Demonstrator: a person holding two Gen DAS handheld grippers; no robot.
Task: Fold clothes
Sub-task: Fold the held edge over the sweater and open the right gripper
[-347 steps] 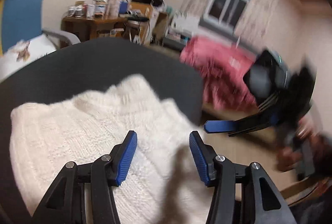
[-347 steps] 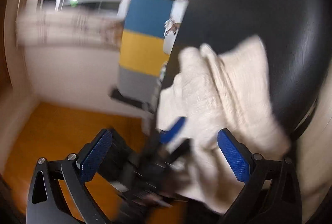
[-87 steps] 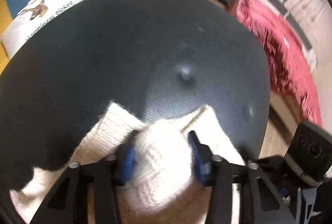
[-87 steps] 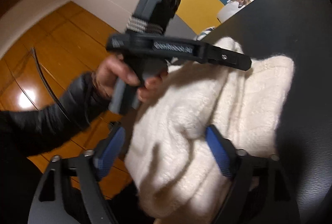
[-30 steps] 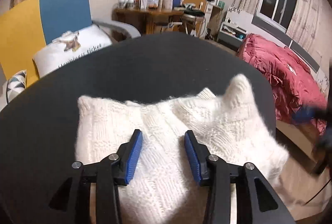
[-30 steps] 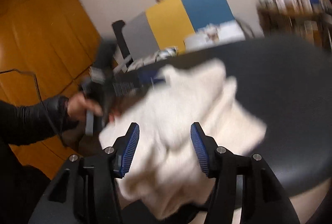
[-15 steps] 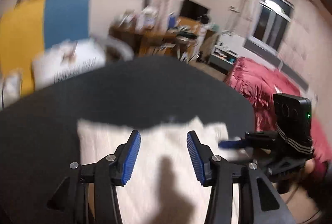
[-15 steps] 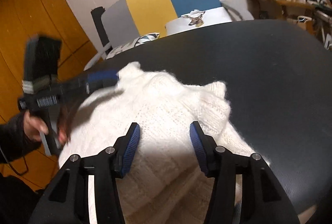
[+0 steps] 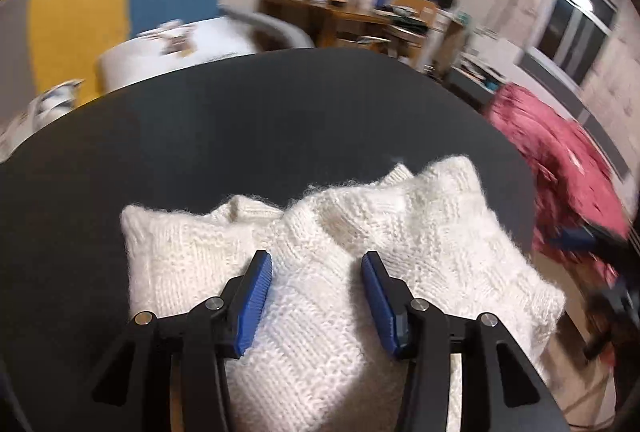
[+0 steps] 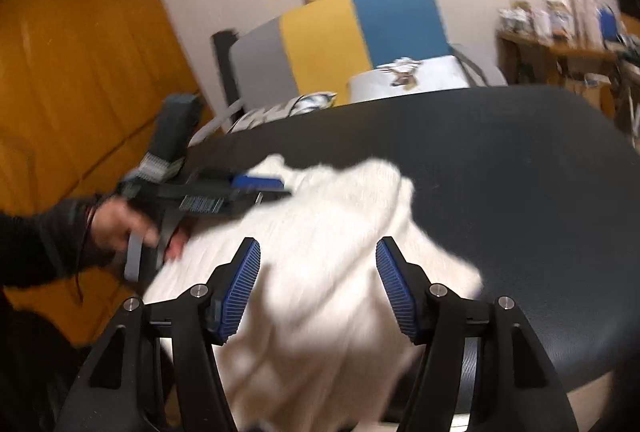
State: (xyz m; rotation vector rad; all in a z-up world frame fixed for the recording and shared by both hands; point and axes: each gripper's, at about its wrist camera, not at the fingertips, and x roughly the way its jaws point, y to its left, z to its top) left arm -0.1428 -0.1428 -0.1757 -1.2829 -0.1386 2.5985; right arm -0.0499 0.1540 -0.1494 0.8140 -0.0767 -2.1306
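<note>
A white knit sweater [image 9: 384,252] lies folded into a thick bundle on the near part of a round black table [image 9: 248,136]. My left gripper [image 9: 316,274] hovers over the bundle's middle. Its jaws are opening and the blue pads press on nothing. In the right wrist view the sweater [image 10: 320,232] is blurred, and my right gripper [image 10: 318,272] stands over its near side, jaws opening and apart from the knit. A hand in a dark sleeve [image 10: 116,220] holds the left gripper [image 10: 256,184] at the sweater's left edge. The right gripper [image 9: 588,238] shows blurred past the table's right rim.
Behind the table stand a chair with a grey, yellow and blue back [image 10: 360,28] and a white cushion [image 10: 408,76]. A cluttered wooden desk [image 9: 360,16] is further back. A red blanket [image 9: 560,168] lies to the right. An orange wooden wall [image 10: 72,72] is on the left.
Both grippers' jaws stand wider than a second ago. The left wrist view has swung sideways over the bundle, and the right gripper has dropped back to the table's right edge.
</note>
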